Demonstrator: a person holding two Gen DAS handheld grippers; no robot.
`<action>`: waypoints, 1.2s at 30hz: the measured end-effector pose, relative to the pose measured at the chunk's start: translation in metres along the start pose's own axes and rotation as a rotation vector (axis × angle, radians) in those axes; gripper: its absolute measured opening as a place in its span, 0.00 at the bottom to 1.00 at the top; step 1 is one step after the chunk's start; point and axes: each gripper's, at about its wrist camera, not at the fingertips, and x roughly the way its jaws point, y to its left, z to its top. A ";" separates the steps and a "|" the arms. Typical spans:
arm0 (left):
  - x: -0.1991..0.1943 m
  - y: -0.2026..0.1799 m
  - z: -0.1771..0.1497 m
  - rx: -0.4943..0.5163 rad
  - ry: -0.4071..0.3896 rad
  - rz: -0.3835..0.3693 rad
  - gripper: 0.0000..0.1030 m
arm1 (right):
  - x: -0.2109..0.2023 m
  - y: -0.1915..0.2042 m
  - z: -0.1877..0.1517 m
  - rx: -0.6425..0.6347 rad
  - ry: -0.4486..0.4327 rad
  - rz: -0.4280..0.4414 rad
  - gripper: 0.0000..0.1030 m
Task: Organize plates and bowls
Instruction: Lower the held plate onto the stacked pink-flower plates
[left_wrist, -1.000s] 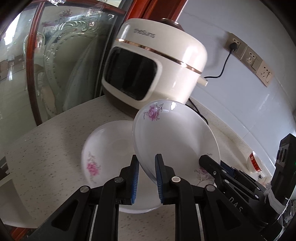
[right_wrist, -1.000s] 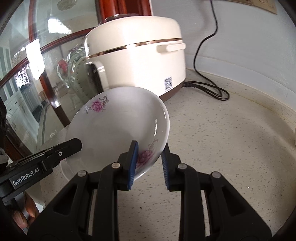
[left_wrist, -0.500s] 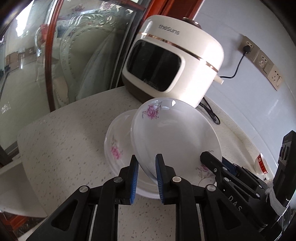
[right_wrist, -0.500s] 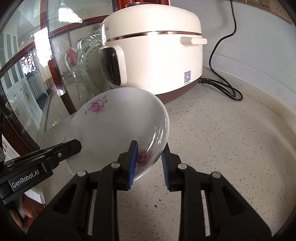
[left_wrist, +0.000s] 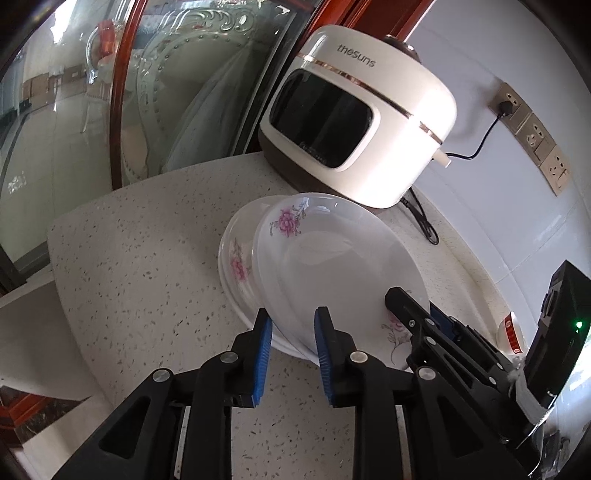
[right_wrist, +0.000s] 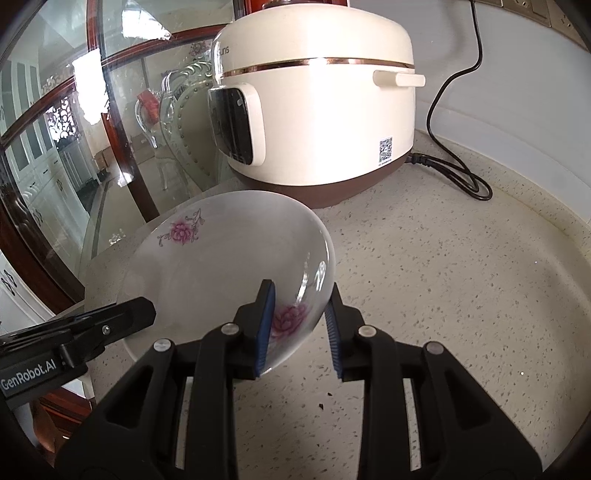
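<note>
A white plate with pink flowers (left_wrist: 332, 266) is tilted over a second flowered plate (left_wrist: 236, 258) that lies on the speckled counter. My left gripper (left_wrist: 291, 334) has its jaws around the tilted plate's near rim, with gaps showing at the pads. My right gripper (right_wrist: 299, 317) stands around the same plate (right_wrist: 221, 269) at its right rim, also with gaps at the pads. Each gripper shows in the other's view, the right one (left_wrist: 413, 310) and the left one (right_wrist: 122, 314).
A cream rice cooker (left_wrist: 362, 122) stands behind the plates, its black cord (right_wrist: 454, 173) running to a wall socket (left_wrist: 506, 103). A glass cabinet door with a red wood frame (left_wrist: 122, 92) bounds the counter's left. A small red and white object (left_wrist: 511, 330) sits at the right.
The tilted plate has come down lower over the lying plate. Both grippers' jaws have widened from a tight grip on its rim and both have drawn back a little.
</note>
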 end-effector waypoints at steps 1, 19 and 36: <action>0.000 0.001 -0.001 -0.005 0.005 0.003 0.24 | 0.000 0.001 0.000 -0.004 0.001 0.000 0.31; 0.004 0.004 0.001 -0.033 0.013 0.027 0.26 | 0.007 0.012 0.000 -0.057 0.010 -0.009 0.41; 0.011 0.000 0.001 0.026 -0.053 0.087 0.27 | 0.013 0.017 -0.002 -0.071 0.026 -0.012 0.60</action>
